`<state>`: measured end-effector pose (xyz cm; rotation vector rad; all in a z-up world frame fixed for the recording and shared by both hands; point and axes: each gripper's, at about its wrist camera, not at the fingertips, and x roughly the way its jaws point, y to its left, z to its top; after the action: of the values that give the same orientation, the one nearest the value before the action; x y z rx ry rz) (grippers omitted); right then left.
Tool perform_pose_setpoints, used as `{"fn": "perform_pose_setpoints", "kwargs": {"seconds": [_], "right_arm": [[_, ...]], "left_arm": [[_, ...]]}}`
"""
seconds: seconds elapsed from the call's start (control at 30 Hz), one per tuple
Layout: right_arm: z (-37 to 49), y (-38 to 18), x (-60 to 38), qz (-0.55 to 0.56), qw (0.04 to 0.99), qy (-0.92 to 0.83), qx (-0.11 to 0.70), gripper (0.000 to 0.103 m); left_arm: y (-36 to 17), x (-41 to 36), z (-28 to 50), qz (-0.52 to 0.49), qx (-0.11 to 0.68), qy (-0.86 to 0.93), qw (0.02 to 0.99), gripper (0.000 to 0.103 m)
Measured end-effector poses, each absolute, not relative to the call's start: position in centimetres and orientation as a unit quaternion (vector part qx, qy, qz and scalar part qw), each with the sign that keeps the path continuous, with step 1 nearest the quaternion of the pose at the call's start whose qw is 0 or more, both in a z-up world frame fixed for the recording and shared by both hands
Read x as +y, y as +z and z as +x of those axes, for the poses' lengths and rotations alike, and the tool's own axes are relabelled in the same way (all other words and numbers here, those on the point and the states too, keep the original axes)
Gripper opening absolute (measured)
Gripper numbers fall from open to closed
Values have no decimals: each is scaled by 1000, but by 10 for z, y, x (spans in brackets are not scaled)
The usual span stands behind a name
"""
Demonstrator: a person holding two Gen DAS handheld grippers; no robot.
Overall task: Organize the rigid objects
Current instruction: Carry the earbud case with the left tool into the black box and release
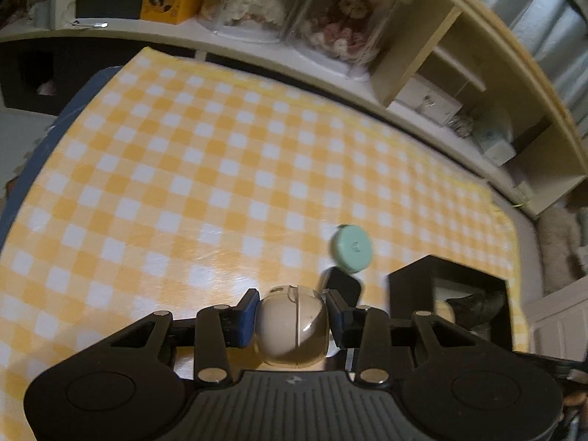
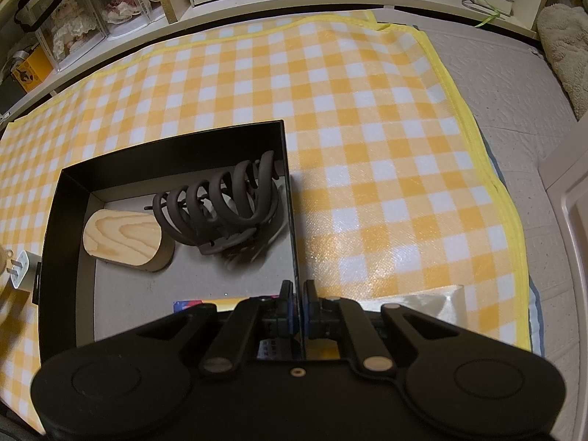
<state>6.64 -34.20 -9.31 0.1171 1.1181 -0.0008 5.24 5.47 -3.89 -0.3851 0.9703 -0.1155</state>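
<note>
One beige computer mouse (image 1: 292, 325) sat pinched between the two fingers of the left claw (image 1: 292, 321), raised above the yellow-and-white checked cloth (image 1: 183, 183). Its long axis ran along the fingers, with the wheel end pointing forward, away from the camera. Ahead and a little to the right, one mint-green round case (image 1: 351, 247) lay flat on the cloth, with one small black item (image 1: 341, 286) just in front of it, too blurred to identify. Further right stood one black box (image 1: 446, 273), its open top facing up.

In the right wrist view, one white plug adapter (image 2: 22, 269) lay on the cloth just outside the box's left wall, prongs pointing left. Inside the black box (image 2: 172, 152) there were one wooden block (image 2: 125, 239) with rounded ends, lying flat with its long axis running left to right, and beside it on the right one dark hair claw clip (image 2: 224, 205), its curved teeth arching upward and its length angled from near-left to far-right. A colourful flat item (image 2: 189, 305) showed at the near edge, mostly hidden. The right claw (image 2: 298, 294) was pressed onto the box's right wall (image 2: 292, 220), one finger inside and one outside.
</note>
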Motion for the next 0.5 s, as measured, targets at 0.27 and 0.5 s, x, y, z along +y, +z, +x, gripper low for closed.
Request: {"fn": "perform_pose_setpoints", "kwargs": {"seconds": [0.27,0.5], "right_arm": [[66,-93,-342,56,846,0,530,6],[66,-93,-342,55,846,0,530,6]], "left_arm": [[-8,16,47,-179,434,-143,872,40],[-7,-47,50,-148,449,-196,859,40]]}}
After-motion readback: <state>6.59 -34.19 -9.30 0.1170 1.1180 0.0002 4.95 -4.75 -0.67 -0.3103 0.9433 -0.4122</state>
